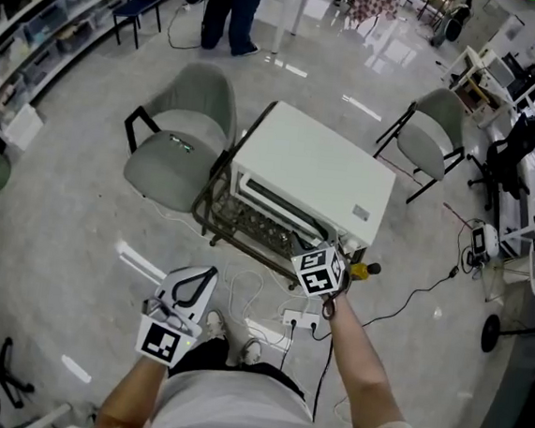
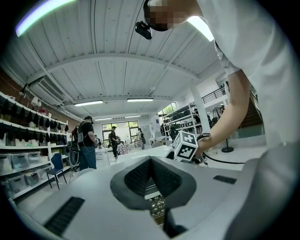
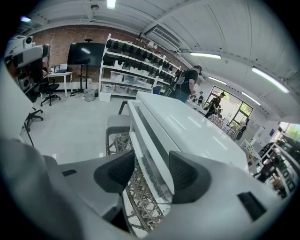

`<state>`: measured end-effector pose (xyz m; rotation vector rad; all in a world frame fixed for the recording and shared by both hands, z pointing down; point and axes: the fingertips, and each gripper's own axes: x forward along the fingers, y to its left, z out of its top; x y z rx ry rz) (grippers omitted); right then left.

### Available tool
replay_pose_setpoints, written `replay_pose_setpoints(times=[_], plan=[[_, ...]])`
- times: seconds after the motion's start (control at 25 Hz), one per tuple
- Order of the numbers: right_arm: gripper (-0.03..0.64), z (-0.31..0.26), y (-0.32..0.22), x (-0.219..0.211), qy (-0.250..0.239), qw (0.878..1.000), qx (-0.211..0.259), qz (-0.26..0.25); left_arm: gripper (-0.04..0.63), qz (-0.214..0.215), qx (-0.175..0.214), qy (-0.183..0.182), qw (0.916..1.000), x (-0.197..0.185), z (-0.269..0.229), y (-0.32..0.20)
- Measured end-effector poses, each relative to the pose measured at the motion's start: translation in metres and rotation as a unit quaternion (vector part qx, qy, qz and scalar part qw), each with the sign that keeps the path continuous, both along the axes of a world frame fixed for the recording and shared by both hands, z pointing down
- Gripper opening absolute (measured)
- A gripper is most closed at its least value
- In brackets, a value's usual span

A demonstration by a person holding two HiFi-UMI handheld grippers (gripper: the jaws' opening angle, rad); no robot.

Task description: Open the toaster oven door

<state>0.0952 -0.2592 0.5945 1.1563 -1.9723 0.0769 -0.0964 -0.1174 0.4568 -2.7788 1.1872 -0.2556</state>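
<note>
Right claw [image 3: 151, 171] is hanging wide open, gripping nothing, w/ door handle [image 3: 152, 164] passing btwn jaws, pads not pressing it. Toaster oven [image 1: 314, 171] is sitting on low wire desk [image 1: 247, 227], door looking closed. Left claw [image 1: 187, 293] is idling shut, empty, near body. Tip: be closing squarely on handle, then pulling out & down along hinge arc.

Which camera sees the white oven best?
The head view: it shows nearly the whole oven from above. The right gripper view shows only its top and front, up close. The left gripper view shows a sliver.
</note>
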Motion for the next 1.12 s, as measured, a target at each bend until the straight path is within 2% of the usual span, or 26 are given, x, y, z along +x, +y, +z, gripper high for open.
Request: replay_pose_setpoints(times=[0.8, 0.96, 1.12], plan=[[0.236, 0.007, 0.021, -0.008, -0.006, 1.000, 0.008, 0.017, 0.017, 0.002, 0.003, 0.006, 1.0000, 0.000, 0.000, 0.003], [0.236, 0.008, 0.029, -0.012, -0.001, 1.000, 0.004, 0.007, 0.017, 0.006, 0.015, 0.002, 0.9999, 0.002, -0.005, 0.004], [0.236, 0.011, 0.035, -0.016, -0.006, 1.000, -0.001, 0.004, 0.017, 0.004, 0.008, 0.007, 0.9999, 0.004, -0.005, 0.003]])
